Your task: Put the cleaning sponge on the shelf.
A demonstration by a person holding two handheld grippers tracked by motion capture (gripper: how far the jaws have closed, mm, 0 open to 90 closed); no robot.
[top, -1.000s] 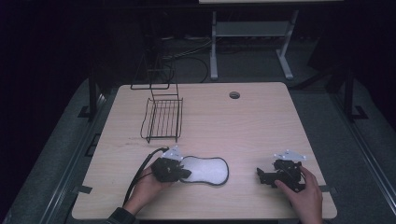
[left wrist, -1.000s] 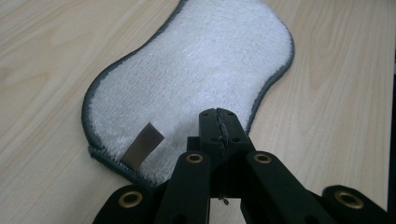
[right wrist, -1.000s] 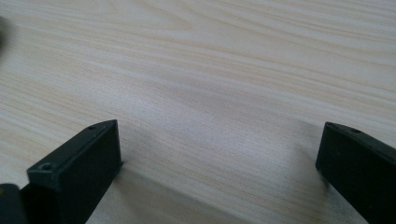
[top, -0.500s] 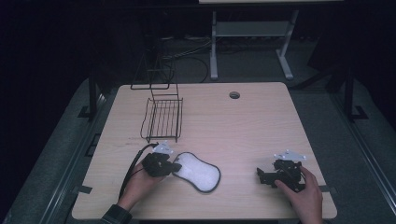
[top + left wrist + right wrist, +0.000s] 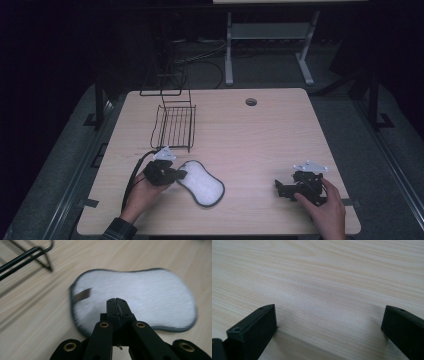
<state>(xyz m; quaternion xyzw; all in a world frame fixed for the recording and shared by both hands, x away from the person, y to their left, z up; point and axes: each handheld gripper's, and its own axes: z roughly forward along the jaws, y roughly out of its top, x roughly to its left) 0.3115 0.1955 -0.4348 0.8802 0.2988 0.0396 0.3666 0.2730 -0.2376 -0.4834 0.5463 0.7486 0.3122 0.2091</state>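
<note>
At the near edge of the table (image 5: 250, 135), two hands are seen, each with a gripper. Left gripper (image 5: 181, 174) is held at the near-left end of the pad (image 5: 202, 182); its jaws are pressed together, tips meeting over the pad's white fleece in the left gripper view. Whether any of the pad's fabric is pinched between them cannot be told. A cable is trailed from this gripper back toward the near edge.

Pad: white, dark-bordered, peanut-shaped, laid flat on the table, angled from the left gripper toward the near-right. A small brown tag (image 5: 82, 294) is seen on its surface near one end.

Right gripper (image 5: 278, 187) is held well to the right of the pad, resting on bare wood. Its jaws are spread wide, nothing between them but tabletop.

Beyond the pad, toward the far-left, a black wire basket (image 5: 175, 126) is stood on the table, just apart from the pad. Farther still from the pad, a round hole (image 5: 251, 102) is set near the far edge.
</note>
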